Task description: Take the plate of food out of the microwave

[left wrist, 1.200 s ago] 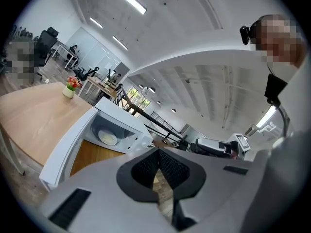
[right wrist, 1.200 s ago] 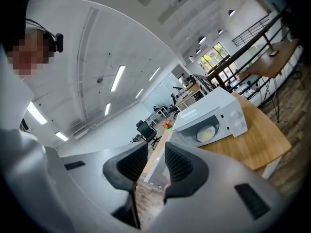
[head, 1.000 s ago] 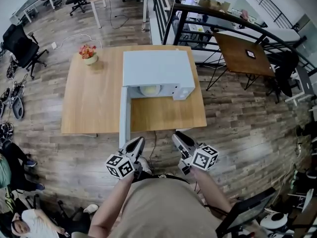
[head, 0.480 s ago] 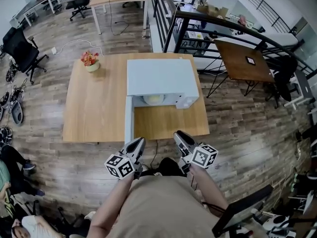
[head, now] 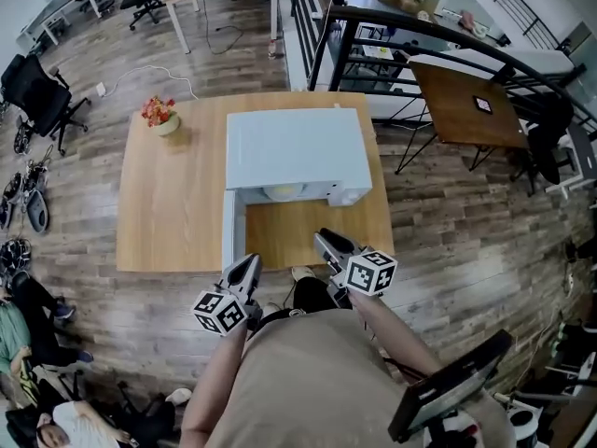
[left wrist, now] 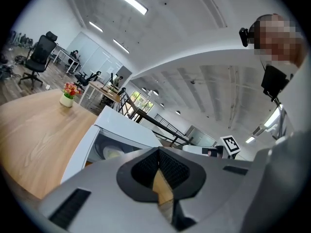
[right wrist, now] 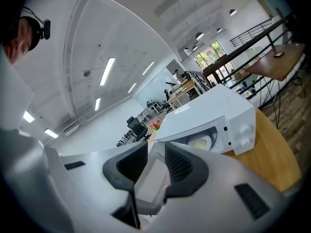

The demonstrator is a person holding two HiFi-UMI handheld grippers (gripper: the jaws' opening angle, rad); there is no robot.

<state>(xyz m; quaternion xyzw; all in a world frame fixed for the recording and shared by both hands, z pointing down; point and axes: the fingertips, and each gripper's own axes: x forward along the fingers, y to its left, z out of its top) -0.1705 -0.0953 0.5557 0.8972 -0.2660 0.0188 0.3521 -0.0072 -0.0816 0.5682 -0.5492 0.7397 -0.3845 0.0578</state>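
Note:
A white microwave (head: 294, 147) stands on a wooden table (head: 173, 203) with its door (head: 228, 236) swung open to the left. Inside lies the plate of food (head: 283, 192), pale and round, also seen as the plate (left wrist: 112, 153) and the plate (right wrist: 200, 142) in the gripper views. My left gripper (head: 244, 271) hangs just off the table's front edge by the door's end, jaws shut and empty (left wrist: 158, 152). My right gripper (head: 328, 245) hovers over the front edge before the cavity, its jaws (right wrist: 155, 152) a narrow gap apart with nothing between them.
A flower pot (head: 160, 115) sits at the table's far left corner. Bare wood lies in front of the open cavity. A dark railing (head: 373, 26) and a second brown table (head: 462, 96) are behind and to the right. Office chairs (head: 37, 87) stand far left.
The person has stepped closer to the table. Both grippers have come forward, the right one now over the table's front edge. Neither jaw opening has visibly changed.

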